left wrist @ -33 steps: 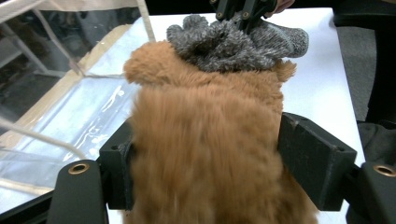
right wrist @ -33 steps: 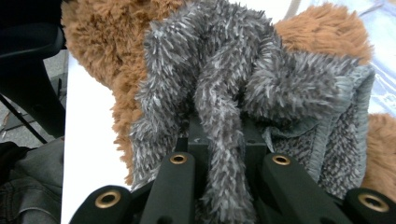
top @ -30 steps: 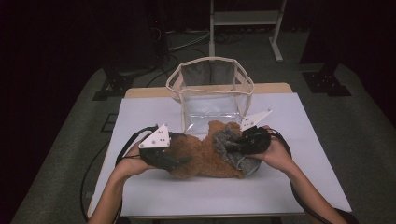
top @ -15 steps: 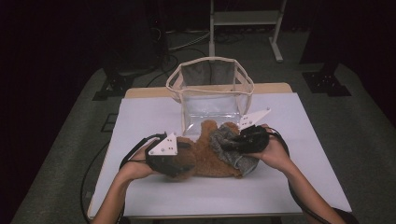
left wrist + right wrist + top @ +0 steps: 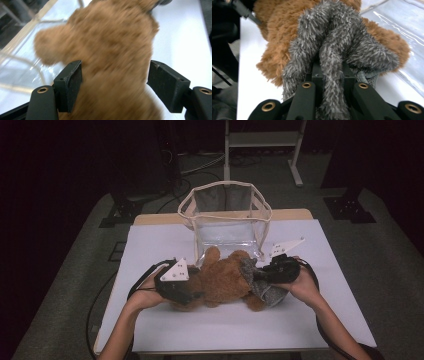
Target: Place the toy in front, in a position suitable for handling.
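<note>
Darkness fills the room around the desk (image 5: 150,240), which carries a white top; dark floor and a pale metal stand (image 5: 262,140) lie beyond it. No writing or label can be read anywhere. A clear bag (image 5: 227,222) with cream trim stands at the desk's far middle. Just in front of it lies a brown plush bear (image 5: 225,280) in a grey furry garment (image 5: 337,50). The left tongs (image 5: 113,80) straddle the bear's body, their jaws having just been opening; the right tongs (image 5: 332,77) pinch the grey garment.
</note>
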The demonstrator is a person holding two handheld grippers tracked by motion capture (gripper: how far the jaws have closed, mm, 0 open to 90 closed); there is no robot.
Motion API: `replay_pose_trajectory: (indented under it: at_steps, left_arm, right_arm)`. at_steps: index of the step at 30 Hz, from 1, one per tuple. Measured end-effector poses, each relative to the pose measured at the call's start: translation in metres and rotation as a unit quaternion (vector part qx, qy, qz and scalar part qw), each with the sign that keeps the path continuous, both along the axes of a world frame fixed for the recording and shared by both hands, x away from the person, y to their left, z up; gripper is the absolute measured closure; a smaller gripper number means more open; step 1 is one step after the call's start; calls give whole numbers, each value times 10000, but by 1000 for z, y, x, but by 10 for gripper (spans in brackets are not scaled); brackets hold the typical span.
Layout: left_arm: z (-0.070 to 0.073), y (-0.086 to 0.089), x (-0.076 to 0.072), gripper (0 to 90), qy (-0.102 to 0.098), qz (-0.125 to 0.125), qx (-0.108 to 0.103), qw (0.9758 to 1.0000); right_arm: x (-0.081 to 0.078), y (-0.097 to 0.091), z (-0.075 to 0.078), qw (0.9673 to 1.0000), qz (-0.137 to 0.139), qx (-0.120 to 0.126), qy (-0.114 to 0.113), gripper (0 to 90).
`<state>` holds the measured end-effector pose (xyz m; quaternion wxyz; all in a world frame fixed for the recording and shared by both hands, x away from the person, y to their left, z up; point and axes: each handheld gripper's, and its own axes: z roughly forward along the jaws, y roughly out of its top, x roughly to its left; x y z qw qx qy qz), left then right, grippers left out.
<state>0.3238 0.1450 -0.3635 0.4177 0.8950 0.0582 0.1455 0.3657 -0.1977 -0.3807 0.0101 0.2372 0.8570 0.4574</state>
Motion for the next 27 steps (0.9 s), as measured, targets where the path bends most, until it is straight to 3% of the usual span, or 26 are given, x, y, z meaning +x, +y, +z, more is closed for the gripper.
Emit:
replay_pose_trajectory:
  at_steps: [9, 14, 21, 25, 27]
  left_arm:
    - [0, -34, -4, 250, -151, -390, 11, 9991]
    - [-4, -46, 3, 208, -172, -306, 31, 9994]
    - [-9, -64, 13, 162, -297, -168, 328, 9989]
    - [-10, -81, 19, 160, -483, -17, 644, 9968]
    - [-12, -90, 21, 146, -507, 14, 682, 9964]
  right_arm:
    - [-7, 14, 4, 9997, 192, 129, -32, 780]
    - [-7, 8, 8, 9998, 126, 122, -88, 778]
    - [-2, 0, 1, 10000, -37, 66, -8, 776]
    - [3, 2, -4, 9999, -56, 121, 91, 776]
    - [4, 4, -5, 9998, -22, 149, 104, 777]
